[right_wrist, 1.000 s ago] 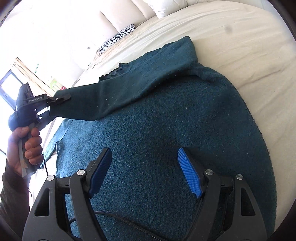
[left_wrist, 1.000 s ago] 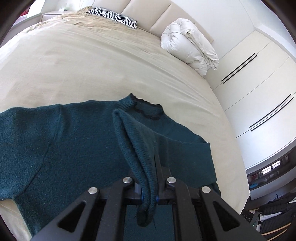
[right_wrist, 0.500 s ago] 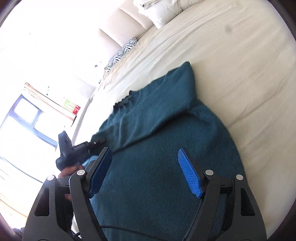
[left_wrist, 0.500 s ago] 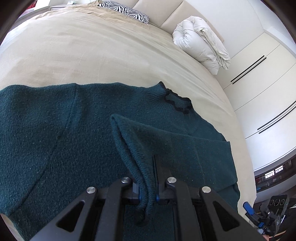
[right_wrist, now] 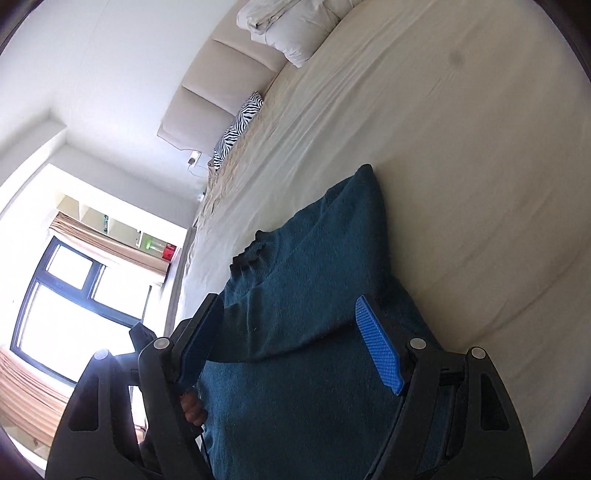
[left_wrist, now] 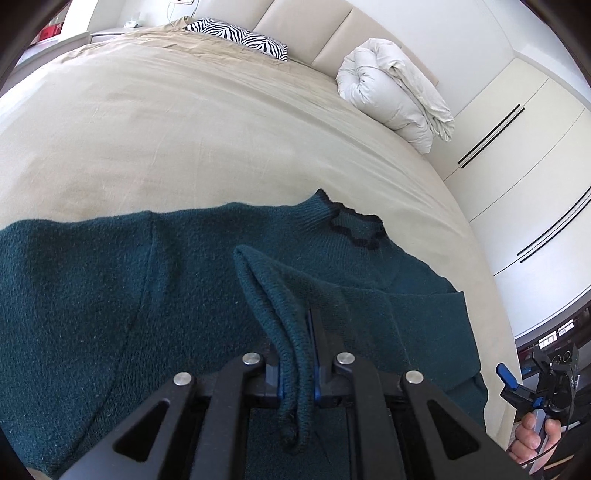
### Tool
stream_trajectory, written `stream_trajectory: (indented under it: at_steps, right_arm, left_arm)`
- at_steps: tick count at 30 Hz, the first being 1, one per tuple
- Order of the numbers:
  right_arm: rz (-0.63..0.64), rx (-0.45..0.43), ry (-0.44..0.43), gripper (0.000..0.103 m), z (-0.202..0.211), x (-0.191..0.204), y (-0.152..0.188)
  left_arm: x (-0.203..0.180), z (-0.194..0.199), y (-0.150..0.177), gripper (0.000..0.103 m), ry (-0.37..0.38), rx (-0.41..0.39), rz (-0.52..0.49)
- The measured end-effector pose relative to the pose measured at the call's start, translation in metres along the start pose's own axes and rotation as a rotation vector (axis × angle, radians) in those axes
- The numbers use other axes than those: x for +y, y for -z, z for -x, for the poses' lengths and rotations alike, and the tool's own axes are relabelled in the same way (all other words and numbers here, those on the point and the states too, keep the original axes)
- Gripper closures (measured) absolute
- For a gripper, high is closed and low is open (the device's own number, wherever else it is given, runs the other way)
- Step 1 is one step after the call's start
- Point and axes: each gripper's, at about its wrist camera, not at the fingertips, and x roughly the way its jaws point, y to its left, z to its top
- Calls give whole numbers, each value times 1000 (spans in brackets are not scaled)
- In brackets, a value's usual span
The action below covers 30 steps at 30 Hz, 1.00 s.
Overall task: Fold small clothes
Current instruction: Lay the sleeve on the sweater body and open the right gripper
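Note:
A dark teal knit sweater (left_wrist: 92,295) lies spread on the beige bed, its scalloped collar (left_wrist: 354,229) toward the headboard. My left gripper (left_wrist: 298,354) is shut on the cuff of one sleeve (left_wrist: 273,295), which is drawn across the sweater's body. In the right wrist view the same sweater (right_wrist: 306,332) lies below my right gripper (right_wrist: 291,343), whose blue pads stand wide apart with nothing between them. That right gripper also shows at the lower right edge of the left wrist view, held in a hand (left_wrist: 532,435) off the bed's side.
A beige bed sheet (left_wrist: 184,129) stretches to the headboard. A zebra-print pillow (left_wrist: 240,35) and a rolled white duvet (left_wrist: 391,92) lie at the head. White wardrobe doors (left_wrist: 517,147) stand beyond the bed's right side. A window (right_wrist: 74,295) is at the left.
The left gripper has sunk with the sleeve cuff, laying the sleeve lower over the sweater's body. The right gripper has drawn back and up from the sweater and rolled, staying open.

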Motion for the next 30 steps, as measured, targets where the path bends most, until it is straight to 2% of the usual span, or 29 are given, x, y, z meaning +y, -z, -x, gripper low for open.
stream_trajectory:
  at_steps: [3, 6, 9, 12, 14, 24, 30]
  right_arm:
    - [-50, 16, -27, 29, -6, -9, -13]
    - [-72, 56, -66, 28, -18, -13, -25]
    - [-92, 119, -106, 28, -40, -17, -33]
    - [-122, 192, -115, 28, -67, -28, -37]
    - [-135, 237, -109, 29, -86, -37, -41]
    - [-191, 187, -101, 30, -134, -58, -112]
    - [-237, 151, -121, 30, -141, -65, -131]
  left_arm:
    - [18, -6, 10, 90, 21, 0, 53]
    - [22, -8, 11, 89, 34, -27, 61]
    - [27, -12, 12, 89, 57, -48, 69]
    - [37, -15, 14, 89, 112, -59, 103]
    - [39, -15, 15, 89, 122, -65, 100]
    - [45, -17, 18, 89, 150, -87, 103]
    - [47, -19, 17, 89, 164, -90, 110]
